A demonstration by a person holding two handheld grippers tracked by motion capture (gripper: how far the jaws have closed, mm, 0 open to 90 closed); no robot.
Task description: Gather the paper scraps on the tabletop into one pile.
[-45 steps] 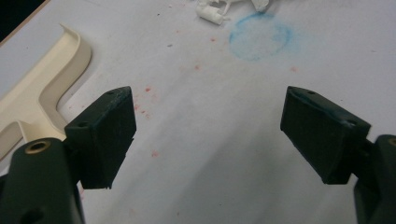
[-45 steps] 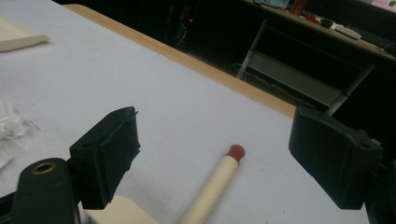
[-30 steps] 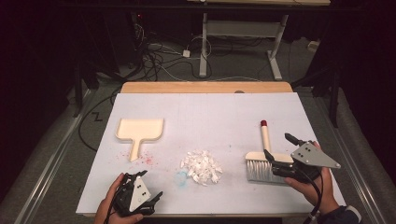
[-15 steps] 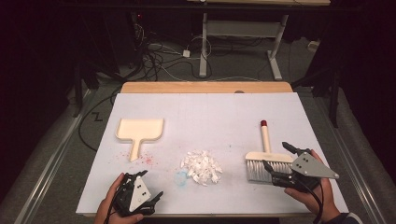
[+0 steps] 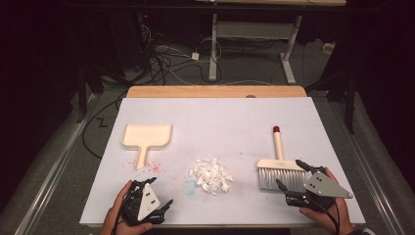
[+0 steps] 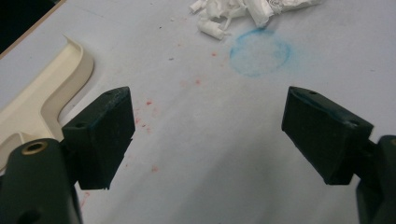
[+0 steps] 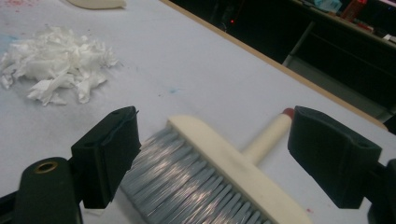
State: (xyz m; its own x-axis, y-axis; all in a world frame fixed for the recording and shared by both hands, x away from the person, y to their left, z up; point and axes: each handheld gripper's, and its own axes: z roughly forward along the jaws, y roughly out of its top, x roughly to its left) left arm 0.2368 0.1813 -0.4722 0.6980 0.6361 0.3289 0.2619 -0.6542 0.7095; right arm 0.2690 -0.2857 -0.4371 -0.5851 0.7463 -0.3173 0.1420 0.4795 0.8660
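Brush [image 5: 280, 166] lies flat at 4 o'clock on the table [image 5: 220, 117], grey bristles toward the person, cream handle with red tip pointing to 12. Right gripper [image 5: 292, 175] sits at the bristle end at 5 o'clock, jaws spread wide, gripping nothing; in the right gripper view the brush [image 7: 219, 168] lies between and just beyond the two jaws, bristles nearest the camera. Right hand [image 5: 325, 215] holds it from the bottom edge.

Paper scraps [image 5: 211, 174], a white pile, at 6 o'clock near table centre, well apart from the brush on its 9 o'clock side; nothing between them. Scraps [image 7: 56, 65] also show up at upper left in the right gripper view.

Dustpan [image 5: 146, 139], cream, at 9 o'clock, handle toward the person, red specks around the handle end. Faint blue ring stain [image 6: 260, 51] just beside the scraps [image 6: 252, 11].

Left gripper [image 5: 161, 193] at 7 o'clock, jaws wide apart over bare table, nothing held; dustpan [image 6: 42, 102] edge at its left. Left hand [image 5: 120, 215] holds it.
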